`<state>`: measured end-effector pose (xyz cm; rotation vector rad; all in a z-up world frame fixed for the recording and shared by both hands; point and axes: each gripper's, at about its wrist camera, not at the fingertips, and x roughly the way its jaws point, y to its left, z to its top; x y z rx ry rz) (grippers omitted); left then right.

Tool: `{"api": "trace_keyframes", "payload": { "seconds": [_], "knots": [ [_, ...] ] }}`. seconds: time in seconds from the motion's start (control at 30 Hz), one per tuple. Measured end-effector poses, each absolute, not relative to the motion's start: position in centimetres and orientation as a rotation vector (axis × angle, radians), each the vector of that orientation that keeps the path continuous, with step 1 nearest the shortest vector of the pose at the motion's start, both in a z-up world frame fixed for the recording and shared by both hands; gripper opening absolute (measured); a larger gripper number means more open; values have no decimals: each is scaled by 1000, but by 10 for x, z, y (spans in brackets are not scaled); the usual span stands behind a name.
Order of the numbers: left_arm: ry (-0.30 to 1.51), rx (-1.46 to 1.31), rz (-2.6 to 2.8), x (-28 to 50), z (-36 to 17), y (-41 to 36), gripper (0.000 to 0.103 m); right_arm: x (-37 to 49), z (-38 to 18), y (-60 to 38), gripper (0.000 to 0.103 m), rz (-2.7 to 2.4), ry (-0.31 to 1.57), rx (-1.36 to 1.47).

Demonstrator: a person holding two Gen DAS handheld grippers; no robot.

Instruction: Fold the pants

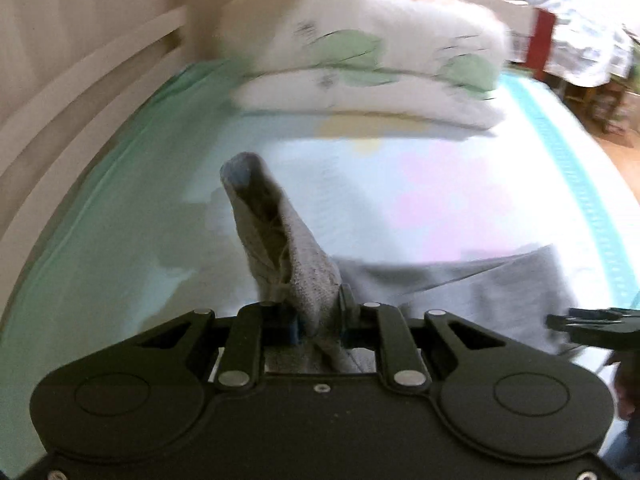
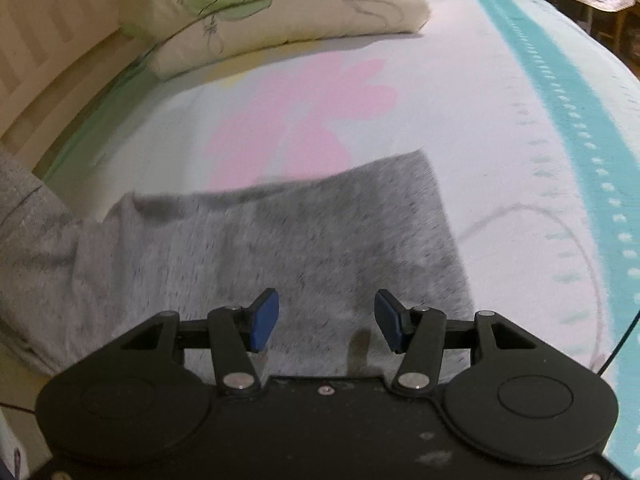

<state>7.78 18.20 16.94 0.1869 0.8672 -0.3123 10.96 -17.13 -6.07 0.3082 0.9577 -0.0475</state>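
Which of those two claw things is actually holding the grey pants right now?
The left gripper: its jaws are shut on a bunched fold of the grey pants, lifted off the bed. The right gripper is open above the flat fabric, blue pads apart.

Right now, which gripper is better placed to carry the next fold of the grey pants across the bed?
Left. The left gripper is already shut on a raised bunch of the pants, lifted off the bed sheet. The right gripper is open, holding nothing, just above the flat part of the pants.

One grey pants point(image 2: 280, 248), two stacked pillows point(image 2: 280, 12), two claws point(image 2: 326, 322), one bedsheet point(image 2: 500, 120)
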Motion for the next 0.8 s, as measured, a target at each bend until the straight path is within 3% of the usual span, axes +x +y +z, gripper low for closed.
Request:
{"api": "trace_keyframes", "payload": {
  "seconds": [0.27, 0.6, 0.8],
  "knots": [
    [877, 239, -545, 63, 152, 47, 22, 104, -44, -227, 57, -166, 884, 466],
    [1080, 265, -612, 44, 43, -79, 10, 84, -44, -309, 57, -379, 772, 738],
    [1099, 221, -513, 32, 42, -81, 20, 96, -47, -296, 58, -307, 816, 646]
  ]
}}
